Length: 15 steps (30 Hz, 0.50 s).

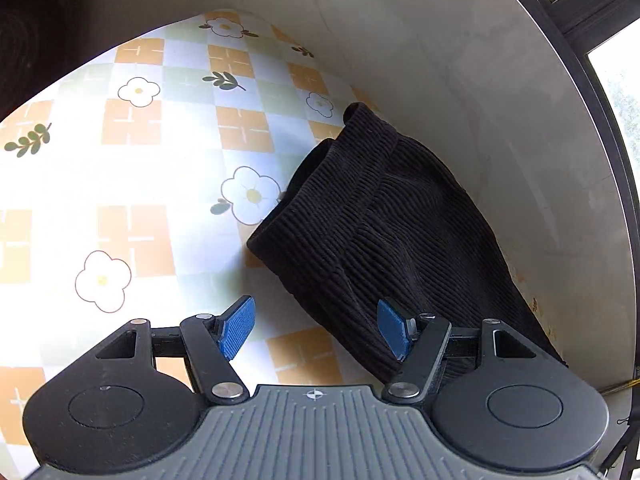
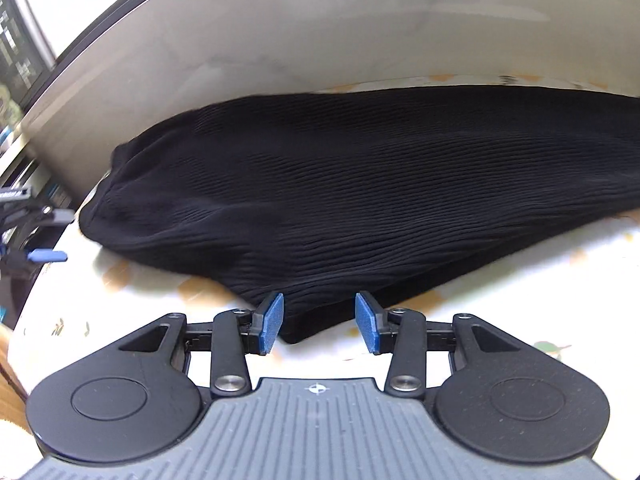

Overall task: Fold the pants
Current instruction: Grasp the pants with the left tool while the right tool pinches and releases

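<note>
Black ribbed pants (image 1: 380, 216) lie folded in a thick bundle on the flowered checkered tablecloth (image 1: 140, 184), close against a pale wall. My left gripper (image 1: 314, 308) hovers open at the bundle's near side. Its right pad (image 1: 394, 332) is over the cloth and its left pad (image 1: 236, 328) over bare tablecloth, and neither presses anything. In the right wrist view the pants (image 2: 340, 184) spread wide across the frame. My right gripper (image 2: 320, 300) is open just above their near corner, which pokes in below and between the pads (image 2: 272, 320) without being pinched.
The pale wall (image 1: 440, 60) curves round behind the table, with a dark window frame (image 1: 592, 20) beyond it. Bare tablecloth (image 2: 520, 280) shows to the right of the pants. A black device with a blue part (image 2: 46, 256) sits at the left edge of the right wrist view.
</note>
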Each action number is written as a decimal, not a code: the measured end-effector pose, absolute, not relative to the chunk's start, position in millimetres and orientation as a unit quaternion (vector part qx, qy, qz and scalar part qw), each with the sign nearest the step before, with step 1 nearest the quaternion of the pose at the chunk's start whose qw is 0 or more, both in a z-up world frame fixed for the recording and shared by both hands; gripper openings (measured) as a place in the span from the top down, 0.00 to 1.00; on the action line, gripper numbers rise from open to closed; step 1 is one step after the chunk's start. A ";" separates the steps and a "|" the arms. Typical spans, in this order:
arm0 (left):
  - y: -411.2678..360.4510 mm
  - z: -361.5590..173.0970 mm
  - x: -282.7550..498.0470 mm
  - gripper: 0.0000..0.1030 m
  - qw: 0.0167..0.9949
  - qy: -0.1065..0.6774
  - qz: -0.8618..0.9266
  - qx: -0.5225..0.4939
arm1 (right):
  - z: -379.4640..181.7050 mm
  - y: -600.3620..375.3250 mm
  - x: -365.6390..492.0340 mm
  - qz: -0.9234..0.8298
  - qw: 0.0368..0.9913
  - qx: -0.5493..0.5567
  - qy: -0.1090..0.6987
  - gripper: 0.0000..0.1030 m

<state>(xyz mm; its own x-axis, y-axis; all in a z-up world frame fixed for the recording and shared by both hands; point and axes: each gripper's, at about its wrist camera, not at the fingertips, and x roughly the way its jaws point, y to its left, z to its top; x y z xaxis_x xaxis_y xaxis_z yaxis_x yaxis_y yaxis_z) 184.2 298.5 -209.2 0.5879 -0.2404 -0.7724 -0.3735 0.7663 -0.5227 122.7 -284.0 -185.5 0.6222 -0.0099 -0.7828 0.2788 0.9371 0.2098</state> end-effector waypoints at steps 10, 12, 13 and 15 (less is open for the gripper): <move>319.9 -237.9 190.5 0.33 0.806 0.456 0.020 -0.376 | -207.7 -260.5 142.3 -0.070 0.870 0.122 0.472 0.58; 317.4 -246.3 186.4 0.33 0.801 0.456 0.022 -0.387 | -204.8 -263.2 143.8 -0.077 0.876 0.128 0.459 0.58; 316.2 -249.6 186.3 0.33 0.799 0.455 0.024 -0.393 | -204.5 -264.2 144.9 -0.078 0.878 0.132 0.453 0.58; 311.7 -259.3 187.2 0.33 0.794 0.455 0.030 -0.403 | -207.5 -264.0 151.4 -0.077 0.879 0.133 0.451 0.58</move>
